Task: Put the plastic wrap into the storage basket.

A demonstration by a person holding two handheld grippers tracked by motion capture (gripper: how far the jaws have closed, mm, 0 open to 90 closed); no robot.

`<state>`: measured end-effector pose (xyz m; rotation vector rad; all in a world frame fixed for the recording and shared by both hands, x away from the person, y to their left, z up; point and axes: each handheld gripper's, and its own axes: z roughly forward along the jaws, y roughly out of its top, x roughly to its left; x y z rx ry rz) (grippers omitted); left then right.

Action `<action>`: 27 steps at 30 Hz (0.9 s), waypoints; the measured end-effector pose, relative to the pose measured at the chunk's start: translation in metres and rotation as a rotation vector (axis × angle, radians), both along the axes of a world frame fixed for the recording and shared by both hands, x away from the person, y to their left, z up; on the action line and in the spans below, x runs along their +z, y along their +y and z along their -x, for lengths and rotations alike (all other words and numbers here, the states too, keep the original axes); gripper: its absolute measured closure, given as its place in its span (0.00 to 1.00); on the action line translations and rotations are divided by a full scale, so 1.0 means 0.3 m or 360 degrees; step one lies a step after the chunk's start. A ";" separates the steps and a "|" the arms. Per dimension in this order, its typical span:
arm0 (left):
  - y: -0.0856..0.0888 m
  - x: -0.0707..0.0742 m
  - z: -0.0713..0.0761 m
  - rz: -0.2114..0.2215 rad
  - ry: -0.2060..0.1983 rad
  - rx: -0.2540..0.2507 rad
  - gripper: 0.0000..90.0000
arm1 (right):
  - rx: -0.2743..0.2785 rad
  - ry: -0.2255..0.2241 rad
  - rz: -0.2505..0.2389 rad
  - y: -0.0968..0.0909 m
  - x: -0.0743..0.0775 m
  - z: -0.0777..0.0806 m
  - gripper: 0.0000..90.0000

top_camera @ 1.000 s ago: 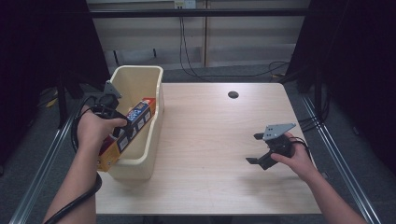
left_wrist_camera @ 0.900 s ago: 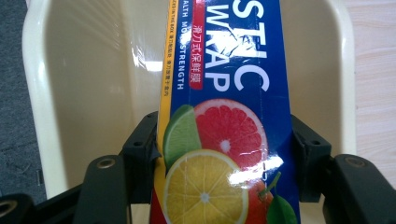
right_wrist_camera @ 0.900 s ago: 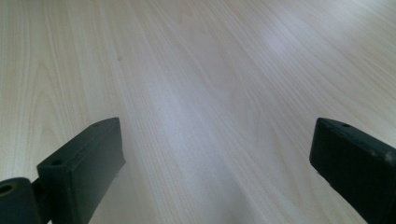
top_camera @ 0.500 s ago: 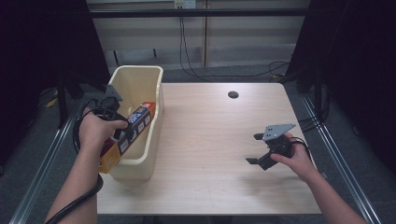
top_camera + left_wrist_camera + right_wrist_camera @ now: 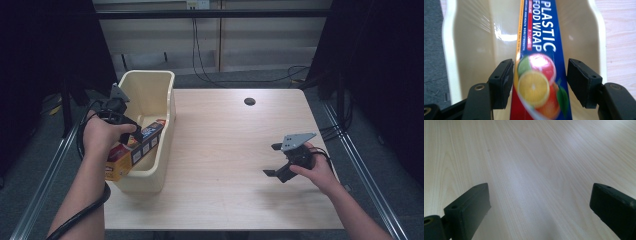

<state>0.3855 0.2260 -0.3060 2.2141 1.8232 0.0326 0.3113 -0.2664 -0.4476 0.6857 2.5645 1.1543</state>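
My left gripper (image 5: 540, 82) straddles the plastic wrap box (image 5: 537, 75), tilted in the cream bin (image 5: 451, 57), jaws seemingly just off it, so it may slide; right gripper (image 5: 280, 162) gapes empty

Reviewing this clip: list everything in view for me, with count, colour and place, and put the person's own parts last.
Table: one, light wood, centre.
Bin: one, cream, on the table's left edge.
Plastic food wrap box: one, blue, orange and red, slanting into the bin.
Hole: one, dark, far side of the table.
Cables: several, black, on the floor beyond the table.
Left hand-held gripper: one, black, jaws either side of the box, a gap on one side.
Right hand-held gripper: one, black, open above the table's right part.
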 end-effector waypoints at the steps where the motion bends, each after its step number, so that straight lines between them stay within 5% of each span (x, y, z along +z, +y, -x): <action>1: -0.001 0.006 0.000 0.0011 -0.0011 0.0006 0.44 | -0.0003 -0.0002 -0.0001 0.000 0.000 0.000 0.03; 17: -0.093 0.048 -0.021 0.0203 -0.0160 -0.0098 0.27 | -0.0014 -0.0016 -0.0009 -0.013 0.002 0.010 0.03; 27: -0.171 0.052 -0.030 0.0254 -0.0218 -0.0190 0.16 | -0.0022 -0.0019 -0.0020 -0.019 0.006 0.015 0.03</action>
